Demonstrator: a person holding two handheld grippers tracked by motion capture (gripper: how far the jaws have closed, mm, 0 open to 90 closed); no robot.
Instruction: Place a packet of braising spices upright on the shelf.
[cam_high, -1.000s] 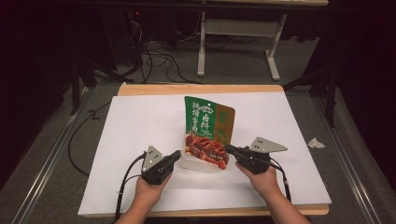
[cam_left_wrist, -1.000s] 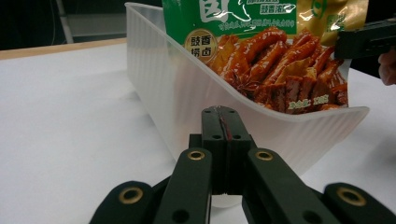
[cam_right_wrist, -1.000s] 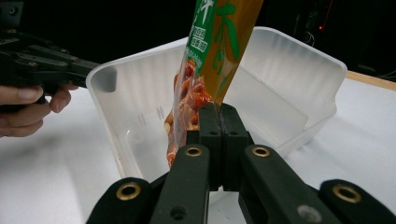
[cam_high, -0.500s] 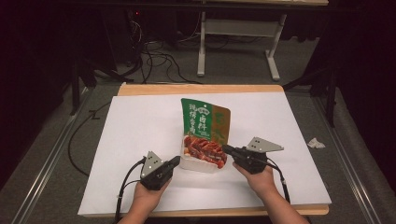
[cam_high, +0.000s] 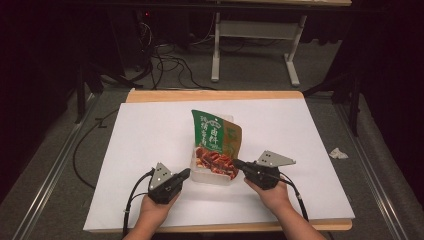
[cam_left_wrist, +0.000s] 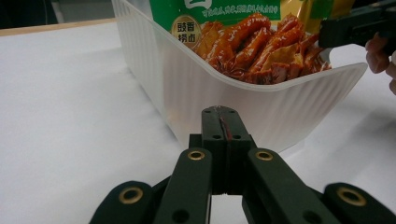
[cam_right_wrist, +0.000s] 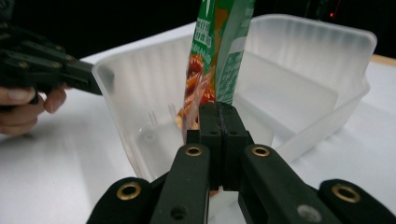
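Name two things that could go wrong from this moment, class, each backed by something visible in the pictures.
1. The snack packet stands tall and leaning in the light plastic tub; a nudge could tip both.
2. The right tongs seem shut on the packet's edge; pulling might drag the tub, since the shut left tongs merely point at its wall.

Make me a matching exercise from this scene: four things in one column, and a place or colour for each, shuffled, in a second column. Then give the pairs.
1. snack packet
2. plastic tub
3. left claw
4. right claw

A. translucent white
B. shut, at the tub's left near corner
C. green top, leaning in the tub
D. shut, at the tub's right side

Pairs: 1-C, 2-A, 3-B, 4-D
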